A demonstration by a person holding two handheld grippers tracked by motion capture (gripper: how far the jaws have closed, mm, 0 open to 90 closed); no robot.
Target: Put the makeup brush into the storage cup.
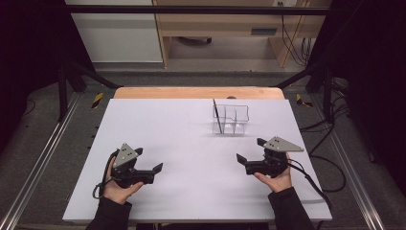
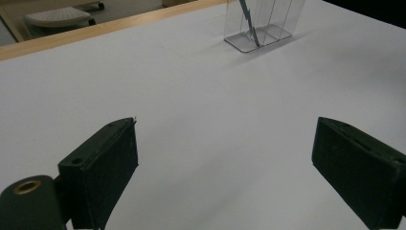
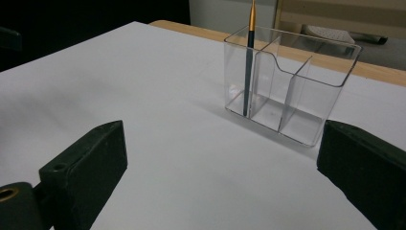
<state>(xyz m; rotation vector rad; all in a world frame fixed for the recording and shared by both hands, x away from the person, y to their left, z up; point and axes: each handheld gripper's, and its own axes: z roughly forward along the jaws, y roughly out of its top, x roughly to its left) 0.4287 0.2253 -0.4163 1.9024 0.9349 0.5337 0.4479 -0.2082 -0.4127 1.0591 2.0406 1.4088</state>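
A clear plastic organizer (image 1: pixel 231 120) (image 2: pixel 263 24) (image 3: pixel 292 86) with three compartments stands on the white table top (image 1: pixel 182 143), toward the back right. A thin dark brush with a gold ferrule (image 1: pixel 217 116) (image 3: pixel 249 62) stands in its left compartment, leaning slightly. My left gripper (image 1: pixel 149 161) (image 2: pixel 225 167) rests open near the front left, held by a hand, nothing between its jaws. My right gripper (image 1: pixel 251 150) (image 3: pixel 220 177) is open at the front right, just in front of the organizer, jaws empty.
The white board lies on a wooden table whose edge (image 1: pixel 196 92) shows at the back. Black frame rails (image 1: pixel 43 158) run along both sides. Cables (image 1: pixel 325 191) trail off the right gripper over the table's right edge. A wooden desk (image 1: pixel 225 28) stands beyond.
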